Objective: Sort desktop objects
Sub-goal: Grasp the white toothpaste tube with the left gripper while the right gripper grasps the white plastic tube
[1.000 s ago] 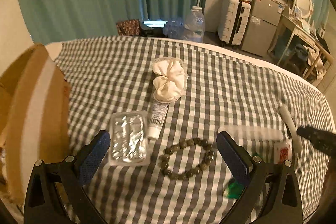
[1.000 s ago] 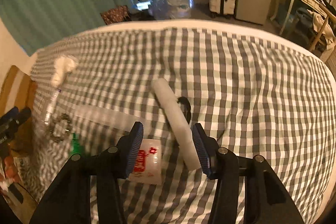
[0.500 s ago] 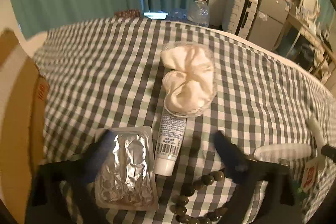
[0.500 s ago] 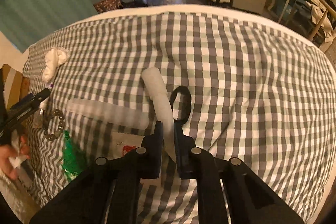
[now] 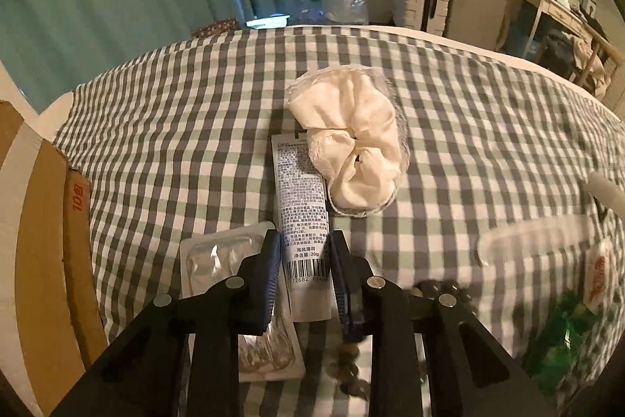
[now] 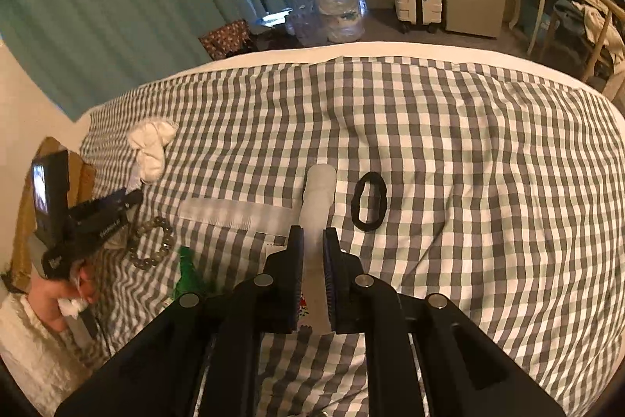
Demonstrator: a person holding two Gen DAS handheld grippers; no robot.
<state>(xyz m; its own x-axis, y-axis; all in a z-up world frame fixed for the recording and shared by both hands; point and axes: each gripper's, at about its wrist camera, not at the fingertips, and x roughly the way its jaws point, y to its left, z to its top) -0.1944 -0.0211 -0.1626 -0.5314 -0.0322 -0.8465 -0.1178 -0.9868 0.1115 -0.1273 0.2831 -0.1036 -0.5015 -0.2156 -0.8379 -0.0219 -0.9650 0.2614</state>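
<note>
Checkered bed (image 6: 468,143): tools (image 5: 304,241) gripping tubes (image 5: 300,206).

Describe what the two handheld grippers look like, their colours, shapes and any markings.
Both the left gripper and right gripper are black angular frames with silver round bolt heads at the pivots. Each finger carries a dark blue ribbed pad. Seen from the right wrist camera, the left gripper's side shows small white lettering, too small to read.

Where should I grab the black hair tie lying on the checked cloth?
Pinch the black hair tie across one long side, from above. It lies flat as an open oval loop, clear of the white tube beside it, so one finger can probably drop inside the loop.
</note>
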